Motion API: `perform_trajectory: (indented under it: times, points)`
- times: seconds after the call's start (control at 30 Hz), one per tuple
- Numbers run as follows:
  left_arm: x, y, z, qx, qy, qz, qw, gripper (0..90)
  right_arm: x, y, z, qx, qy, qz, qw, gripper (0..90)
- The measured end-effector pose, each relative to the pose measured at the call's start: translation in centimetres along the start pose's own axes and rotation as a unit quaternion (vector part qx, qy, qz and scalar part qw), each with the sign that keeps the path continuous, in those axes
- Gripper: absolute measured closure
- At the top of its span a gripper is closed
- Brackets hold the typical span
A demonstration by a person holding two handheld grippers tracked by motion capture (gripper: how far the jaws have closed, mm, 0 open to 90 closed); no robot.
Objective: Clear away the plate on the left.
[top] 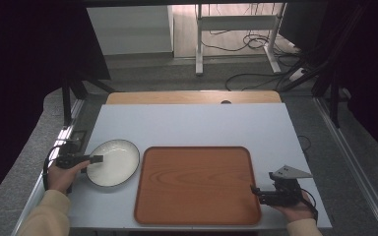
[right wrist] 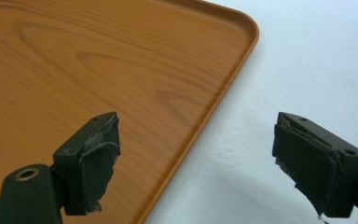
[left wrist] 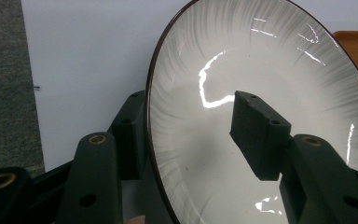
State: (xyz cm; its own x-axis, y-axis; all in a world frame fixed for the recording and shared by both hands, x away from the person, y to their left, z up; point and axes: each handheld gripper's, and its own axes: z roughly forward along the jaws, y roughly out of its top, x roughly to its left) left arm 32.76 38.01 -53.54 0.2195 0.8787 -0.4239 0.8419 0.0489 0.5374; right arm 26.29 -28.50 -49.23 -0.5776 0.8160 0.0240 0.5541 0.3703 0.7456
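Observation:
A white plate with a dark rim lies on the table at the left, just beside a wooden tray. My left gripper reaches over the plate's left rim. In the left gripper view, the plate has its rim between the jaws of that gripper: one jaw outside and under the rim, the other over the inside, casting a shadow, with a gap still showing. My right gripper stands open at the tray's front right corner. In the right gripper view, the tray has its edge between the wide-apart jaws of that gripper, which touch nothing.
The tray is bare. The pale table top stretches away behind plate and tray to a wooden strip at its far edge. Beyond it are a metal stand and cables on the floor.

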Motion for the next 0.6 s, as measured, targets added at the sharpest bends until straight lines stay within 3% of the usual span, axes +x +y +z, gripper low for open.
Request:
perform_trajectory:
  times: [0.3,0.43,0.6]
  points:
    - [0.22,-0.14,0.54,0.007,0.0,-0.011,0.9999,52.5,0.14,0.04,0.11,0.004,0.0,-0.004,1.0,15.4]
    - [0.53,-0.17,0.46,0.005,0.01,-0.02,0.9997,63.9,0.12,0.02,0.15,0.005,-0.001,-0.006,1.0,15.5]
    - [0.12,0.01,0.17,-0.002,0.021,-0.026,0.9994,69.4,0.17,0.12,0.27,0.007,-0.001,-0.008,0.9999,15.5]
